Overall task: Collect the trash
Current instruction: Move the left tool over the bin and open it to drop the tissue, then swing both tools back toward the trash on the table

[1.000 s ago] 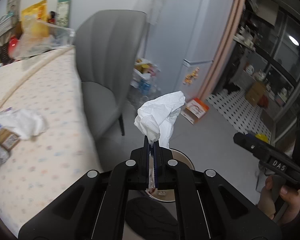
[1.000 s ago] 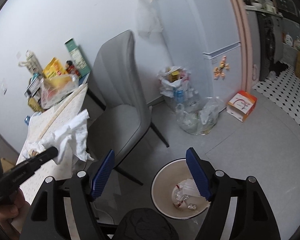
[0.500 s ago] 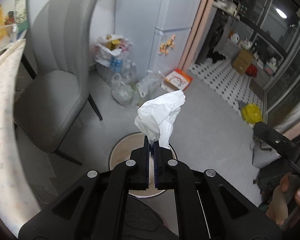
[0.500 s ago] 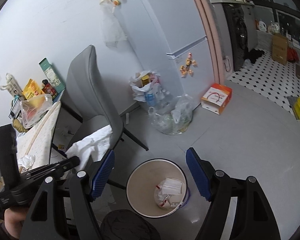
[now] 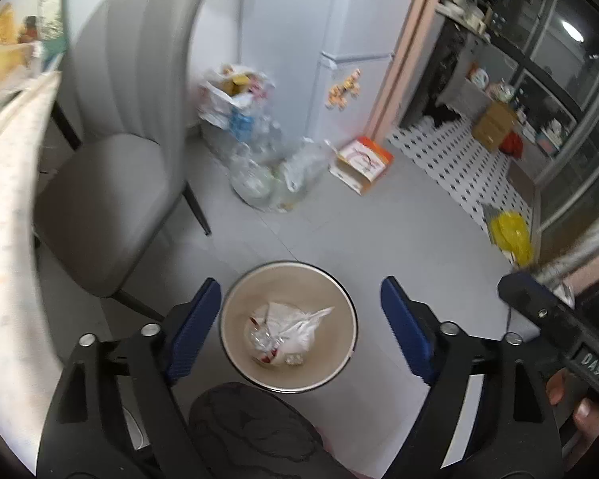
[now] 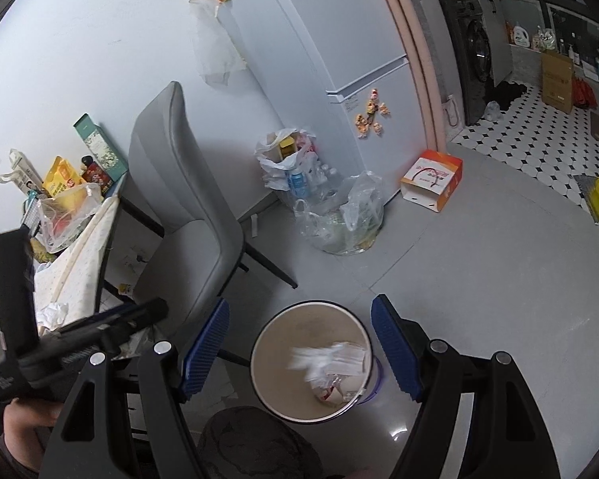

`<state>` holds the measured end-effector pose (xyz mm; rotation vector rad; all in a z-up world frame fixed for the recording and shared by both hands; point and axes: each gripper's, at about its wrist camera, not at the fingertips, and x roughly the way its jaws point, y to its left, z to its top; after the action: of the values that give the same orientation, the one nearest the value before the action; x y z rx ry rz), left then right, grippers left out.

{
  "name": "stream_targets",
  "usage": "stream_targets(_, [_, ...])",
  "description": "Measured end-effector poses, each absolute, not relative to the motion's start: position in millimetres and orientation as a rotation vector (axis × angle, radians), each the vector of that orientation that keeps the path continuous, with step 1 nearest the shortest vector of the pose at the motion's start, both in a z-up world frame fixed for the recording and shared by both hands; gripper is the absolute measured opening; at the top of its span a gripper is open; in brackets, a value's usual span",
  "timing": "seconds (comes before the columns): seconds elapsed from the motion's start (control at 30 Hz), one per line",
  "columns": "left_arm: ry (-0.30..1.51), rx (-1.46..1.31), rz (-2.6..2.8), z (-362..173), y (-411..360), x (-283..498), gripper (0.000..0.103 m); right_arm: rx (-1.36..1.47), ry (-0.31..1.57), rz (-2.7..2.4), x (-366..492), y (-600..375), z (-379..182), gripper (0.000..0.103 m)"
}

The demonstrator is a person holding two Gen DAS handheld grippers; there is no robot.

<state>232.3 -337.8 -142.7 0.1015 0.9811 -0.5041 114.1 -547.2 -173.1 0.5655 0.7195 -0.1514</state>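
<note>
A round beige trash bin [image 5: 341,345] stands on the grey floor right below both grippers. My left gripper [image 5: 299,295] hangs over its mouth, its jaws opening with nothing between them. The crumpled white tissue [image 5: 295,325] lies in the bin on top of other wrappers. In the right wrist view the tissue [image 6: 325,359] shows as a white blur inside the bin [image 6: 275,353]. My right gripper [image 6: 299,311] is open and empty above the bin's rim. The left gripper [image 6: 100,325] juts in from the left there.
A grey chair [image 5: 116,183] stands left of the bin, beside a table with a patterned cloth [image 5: 8,215]. Another crumpled tissue [image 6: 54,313] lies on that table. Clear bags of bottles [image 6: 339,219], an orange box [image 6: 433,179] and a fridge [image 6: 359,40] lie beyond.
The left jaws, shut on the white tissue before, have spread wide. The tissue has dropped out of them into the bin. The right gripper has stayed open.
</note>
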Motion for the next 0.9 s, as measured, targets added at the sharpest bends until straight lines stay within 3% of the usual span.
stream_targets(0.2, [0.891, 0.017, -0.429, -104.2, -290.3, 220.3, 0.096, 0.550, 0.685, -0.095, 116.7, -529.9, -157.7, 0.081])
stream_targets(0.4, [0.803, -0.056, -0.347, -75.9, -240.3, 204.9, 0.097, 0.515, 0.654, -0.047, 121.4, -501.3, -141.5, 0.096])
stream_targets(0.9, [0.651, -0.283, -0.181, -46.8, -111.4, 178.4, 0.097, 0.338, 0.561, 0.044, 131.7, -394.8, -83.7, 0.096])
